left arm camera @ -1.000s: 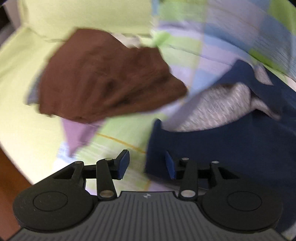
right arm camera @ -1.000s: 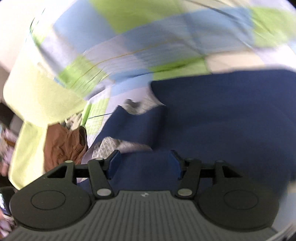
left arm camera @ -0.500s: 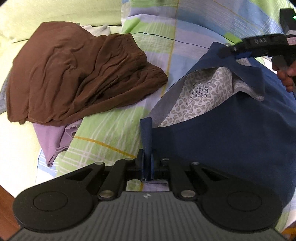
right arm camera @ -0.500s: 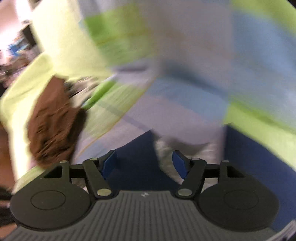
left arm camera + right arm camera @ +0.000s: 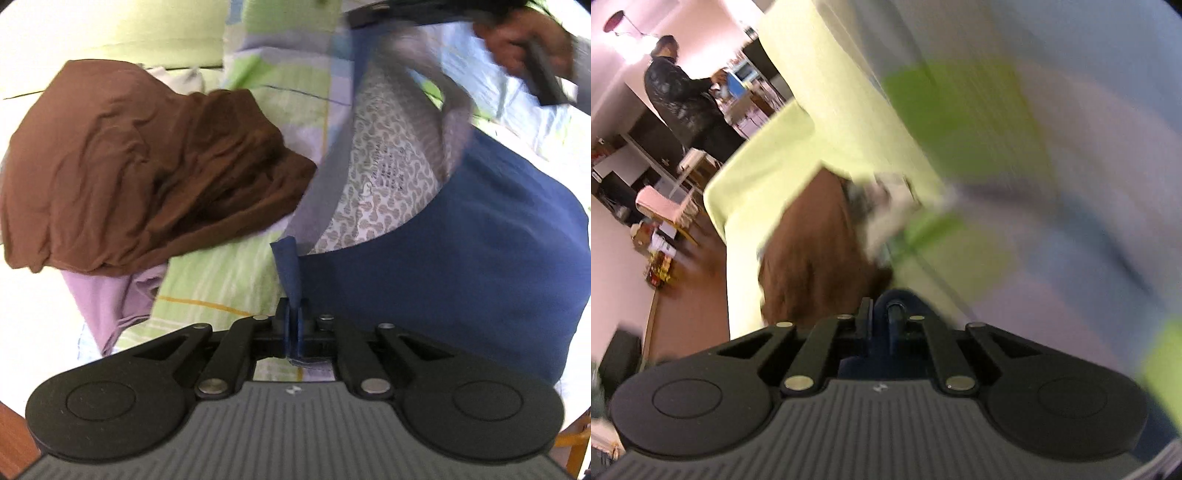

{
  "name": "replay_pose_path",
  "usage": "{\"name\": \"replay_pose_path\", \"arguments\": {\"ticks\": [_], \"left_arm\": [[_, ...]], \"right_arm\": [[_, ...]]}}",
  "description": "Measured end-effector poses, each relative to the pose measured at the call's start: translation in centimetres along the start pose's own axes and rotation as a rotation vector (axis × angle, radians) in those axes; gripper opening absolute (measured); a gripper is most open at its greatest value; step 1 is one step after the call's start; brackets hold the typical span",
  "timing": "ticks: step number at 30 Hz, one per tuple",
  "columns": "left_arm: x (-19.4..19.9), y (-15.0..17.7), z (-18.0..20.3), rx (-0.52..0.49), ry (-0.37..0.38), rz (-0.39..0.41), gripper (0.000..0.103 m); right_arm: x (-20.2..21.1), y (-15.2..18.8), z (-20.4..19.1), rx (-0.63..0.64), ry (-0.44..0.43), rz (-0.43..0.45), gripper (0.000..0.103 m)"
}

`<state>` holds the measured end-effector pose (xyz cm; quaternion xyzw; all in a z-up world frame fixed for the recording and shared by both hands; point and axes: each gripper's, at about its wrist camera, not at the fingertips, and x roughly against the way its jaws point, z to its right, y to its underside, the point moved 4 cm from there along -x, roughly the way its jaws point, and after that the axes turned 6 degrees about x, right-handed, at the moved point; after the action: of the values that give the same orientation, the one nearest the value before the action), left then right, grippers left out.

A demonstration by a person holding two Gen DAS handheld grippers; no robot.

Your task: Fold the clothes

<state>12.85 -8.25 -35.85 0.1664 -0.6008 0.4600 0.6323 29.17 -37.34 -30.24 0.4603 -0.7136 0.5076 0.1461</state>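
Note:
A navy garment [image 5: 461, 258] with a grey patterned lining [image 5: 388, 177] lies on the checked bedsheet [image 5: 229, 273]. My left gripper [image 5: 293, 325] is shut on its near corner, which stands up as a narrow fold between the pads. At the garment's far edge a hand [image 5: 517, 40] holds the right gripper against the collar area. In the right wrist view my right gripper [image 5: 890, 321] has its jaws closing, with a fold of navy fabric [image 5: 897, 299] pinched between them. That view is blurred by motion.
A crumpled brown garment [image 5: 147, 166] lies left of the navy one, on top of a lilac garment [image 5: 107, 295]. A pale green pillow [image 5: 798, 147] borders the bed. Beyond the bed's edge are a brown floor [image 5: 690, 295], a chair and a standing person [image 5: 683, 99].
My left gripper went from open to shut on the navy corner and lifted it slightly. My right gripper swung across the bed and closed on the navy fabric at the far edge.

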Motion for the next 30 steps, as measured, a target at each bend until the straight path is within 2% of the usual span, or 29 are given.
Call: {"name": "replay_pose_path", "arguments": {"ticks": [1, 3, 4, 6, 7, 8, 9, 10, 12, 13, 14, 16, 17, 18, 21, 22, 23, 24, 25, 28, 30], "left_arm": [[-0.1, 0.0, -0.3, 0.005, -0.005, -0.003, 0.001], [-0.5, -0.1, -0.9, 0.025, 0.0, -0.025, 0.002], [-0.8, -0.2, -1.2, 0.036, 0.007, -0.04, 0.004], [-1.1, -0.5, -1.9, 0.059, 0.016, -0.062, 0.009], [-0.6, -0.6, -2.5, 0.068, 0.01, -0.056, 0.011], [0.0, -0.8, -3.1, 0.071, -0.01, -0.049, 0.011], [0.8, -0.9, -4.3, 0.073, -0.046, -0.041, 0.011], [1.3, -1.0, -5.3, 0.076, -0.077, -0.037, 0.011], [2.2, -1.7, -7.6, 0.085, -0.153, -0.024, 0.01], [2.2, -2.1, -8.2, 0.079, -0.163, -0.017, 0.01], [2.0, -2.7, -8.4, 0.062, -0.166, -0.009, 0.01], [1.0, -4.5, -8.0, -0.005, -0.142, 0.013, 0.01], [0.4, -5.1, -7.5, -0.035, -0.124, 0.018, 0.01], [-0.6, -5.9, -6.6, -0.084, -0.099, 0.021, 0.01], [-2.7, -7.0, -4.8, -0.178, -0.073, 0.033, 0.011], [-2.9, -7.0, -4.5, -0.18, -0.077, 0.028, 0.011], [-2.9, -6.9, -4.7, -0.165, -0.078, 0.026, 0.011], [-2.4, -6.6, -5.1, -0.131, -0.075, 0.029, 0.011], [-1.8, -6.3, -5.4, -0.099, -0.069, 0.034, 0.011], [0.3, -4.8, -6.4, -0.012, -0.051, 0.026, 0.011], [1.9, -3.8, -6.2, 0.022, -0.011, 0.027, 0.01]], "right_arm": [[-2.3, -1.4, 0.0, 0.016, 0.041, -0.028, 0.007], [-6.6, -1.7, 1.4, -0.028, 0.112, -0.135, 0.008], [-8.0, -1.4, 2.0, -0.045, 0.148, -0.175, 0.01], [-11.5, 0.2, 3.5, -0.11, 0.277, -0.309, 0.018], [-11.5, 0.3, 3.6, -0.13, 0.304, -0.304, 0.038], [-10.9, 0.3, 3.5, -0.147, 0.354, -0.278, 0.067], [-9.8, 0.1, 3.4, -0.155, 0.406, -0.243, 0.078], [-8.8, -0.1, 3.4, -0.143, 0.456, -0.222, 0.083], [-5.1, -1.0, 2.6, -0.105, 0.619, -0.149, 0.083], [-3.4, -1.5, 2.2, -0.09, 0.686, -0.118, 0.084], [-2.3, -1.7, 1.5, -0.088, 0.677, -0.083, 0.083], [-2.1, -1.7, -1.1, -0.12, 0.442, -0.026, 0.078], [-3.2, -1.2, -2.4, -0.126, 0.352, -0.051, 0.072], [-4.7, -0.5, -3.7, -0.109, 0.302, -0.09, 0.07], [-8.6, 1.8, -5.6, -0.067, 0.283, -0.177, 0.07], [-10.5, 3.2, -5.9, -0.079, 0.281, -0.216, 0.066], [-11.2, 3.8, -5.7, -0.1, 0.276, -0.228, 0.042], [-11.9, 4.5, -5.4, -0.122, 0.271, -0.239, 0.023], [-12.6, 4.8, -5.5, -0.134, 0.276, -0.24, 0.018], [-12.5, 3.5, -7.1, -0.107, 0.283, -0.187, 0.011], [-12.3, 1.2, -9.2, -0.086, 0.226, -0.124, 0.008]]}}
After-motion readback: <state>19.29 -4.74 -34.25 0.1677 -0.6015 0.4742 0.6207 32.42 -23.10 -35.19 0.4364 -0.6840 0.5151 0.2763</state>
